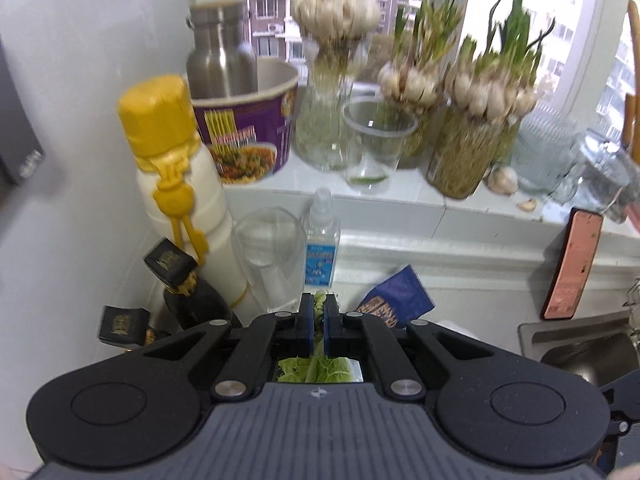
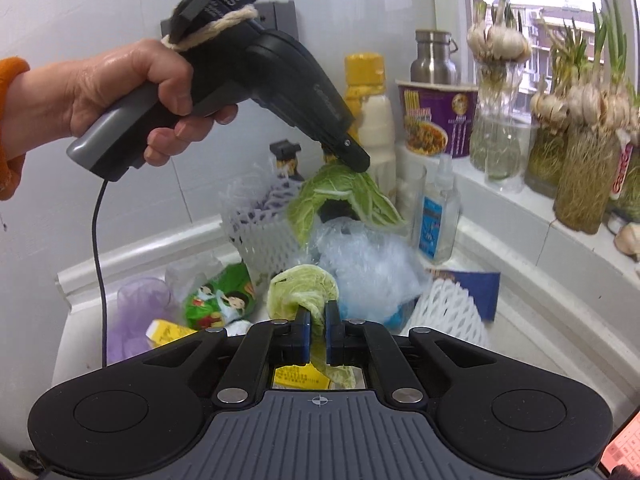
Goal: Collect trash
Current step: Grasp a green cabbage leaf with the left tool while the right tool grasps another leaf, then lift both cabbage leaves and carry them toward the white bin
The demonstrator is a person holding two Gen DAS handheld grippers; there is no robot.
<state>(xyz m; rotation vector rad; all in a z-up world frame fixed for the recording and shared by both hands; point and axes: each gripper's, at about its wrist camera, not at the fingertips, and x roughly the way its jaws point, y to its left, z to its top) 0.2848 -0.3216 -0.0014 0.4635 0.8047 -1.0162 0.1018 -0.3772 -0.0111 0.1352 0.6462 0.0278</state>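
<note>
My left gripper [image 1: 319, 300] is shut on a green cabbage leaf [image 1: 316, 370] that hangs below its fingers. In the right wrist view a hand [image 2: 120, 92] holds that left gripper [image 2: 358, 164] above the pile, with the large leaf [image 2: 340, 200] dangling from its tip. My right gripper [image 2: 318, 308] is shut on a paler, curled cabbage leaf [image 2: 302, 282], lifted just off the heap. Under both lie a white foam net [image 2: 256, 228], crumpled clear plastic [image 2: 360, 264], a green snack wrapper [image 2: 220, 298], a yellow carton [image 2: 166, 330] and a blue packet [image 2: 472, 286].
Jars of sprouting garlic [image 1: 472, 120], a purple noodle cup [image 1: 248, 136] and a steel bottle [image 1: 220, 52] line the window sill. A yellow-capped white bottle [image 1: 176, 168], dark sauce bottles [image 1: 188, 292], a glass [image 1: 272, 248] and a spray bottle [image 1: 322, 240] crowd the corner. A sink [image 1: 580, 344] lies right.
</note>
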